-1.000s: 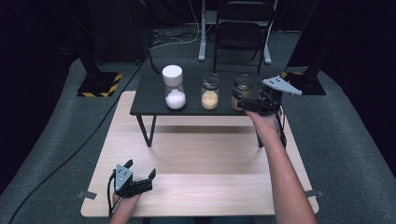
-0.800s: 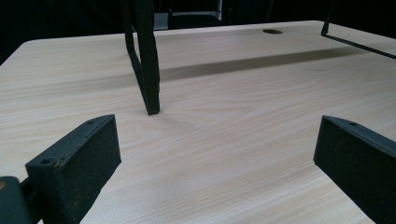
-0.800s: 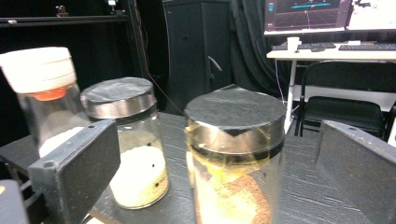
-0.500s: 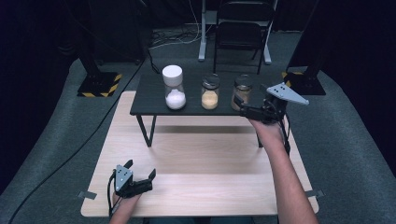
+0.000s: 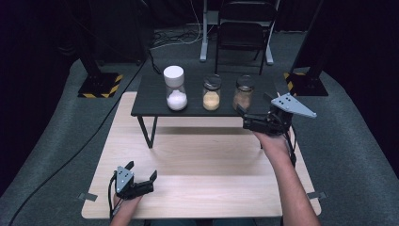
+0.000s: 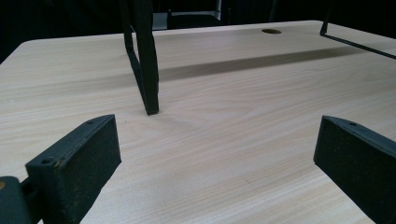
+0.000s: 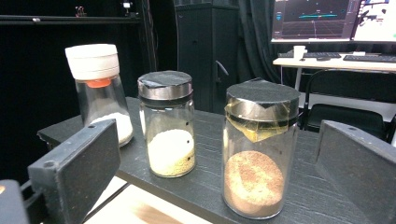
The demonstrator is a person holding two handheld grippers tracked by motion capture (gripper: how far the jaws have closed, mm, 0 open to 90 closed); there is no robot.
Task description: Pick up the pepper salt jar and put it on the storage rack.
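Note:
Three glass jars stand in a row on a small black raised table (image 5: 150, 101): a white-capped jar (image 5: 175, 88) of white powder, a middle jar (image 5: 211, 92) of pale yellow grains, and a right jar (image 5: 243, 92) of brown powder. In the right gripper view the brown jar (image 7: 259, 151) stands nearest, between the spread jaws, with the yellow jar (image 7: 166, 129) and white jar (image 7: 99, 89) to its left. My right gripper (image 5: 245, 118) is open, just in front of the brown jar at the black table's edge. My left gripper (image 5: 141, 175) lies open on the wooden table (image 5: 207, 179), holding nothing.
The black table's metal leg (image 6: 144, 60) stands on the wood ahead of the left gripper. A chair (image 5: 244, 33) and stand bases sit on the floor behind. A desk with monitors (image 7: 327, 18) is in the background of the right gripper view.
My right gripper has drawn back toward the near right edge of the black table, away from the brown jar. The left gripper has stayed still.

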